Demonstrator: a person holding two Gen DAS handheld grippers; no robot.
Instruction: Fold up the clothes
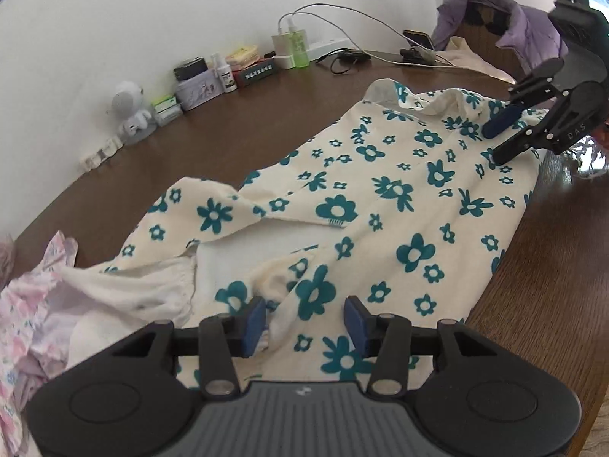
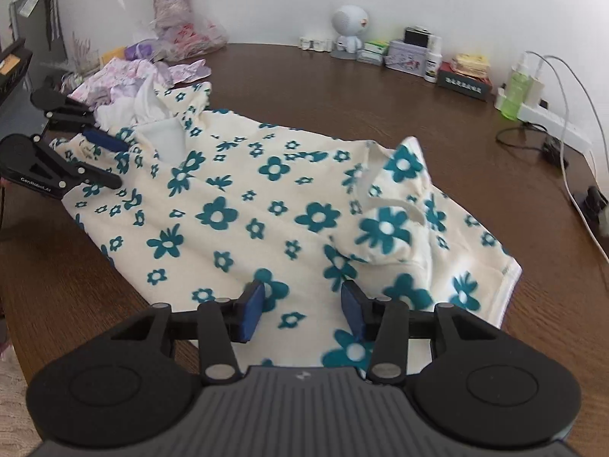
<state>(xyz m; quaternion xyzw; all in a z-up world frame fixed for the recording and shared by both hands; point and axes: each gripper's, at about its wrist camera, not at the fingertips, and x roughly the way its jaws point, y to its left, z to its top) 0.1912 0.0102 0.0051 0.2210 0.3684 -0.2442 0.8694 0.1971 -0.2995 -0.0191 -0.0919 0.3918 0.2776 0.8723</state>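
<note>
We hover both half-open, empty tools over the cream cotton shirt with teal flowers (image 1: 380, 205), spread on the brown wooden table (image 1: 236, 141) for folding; left gripper (image 1: 304, 321) by its hem, right gripper (image 2: 302, 310) by its folded sleeve, ready to pinch.

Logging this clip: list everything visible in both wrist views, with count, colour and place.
floral shirt: one, cream with teal flowers, spread mid-table
pink floral garment: one, crumpled at the shirt's collar end
purple jacket: one, far table end
table: one, dark brown wood
robot figurine: one, white, by wall
green bottle: one, beside power strip
power strip: one, white, by wall
flower vase: one, pink, corner
left gripper: open, over collar end
right gripper: open, over hem end
</note>
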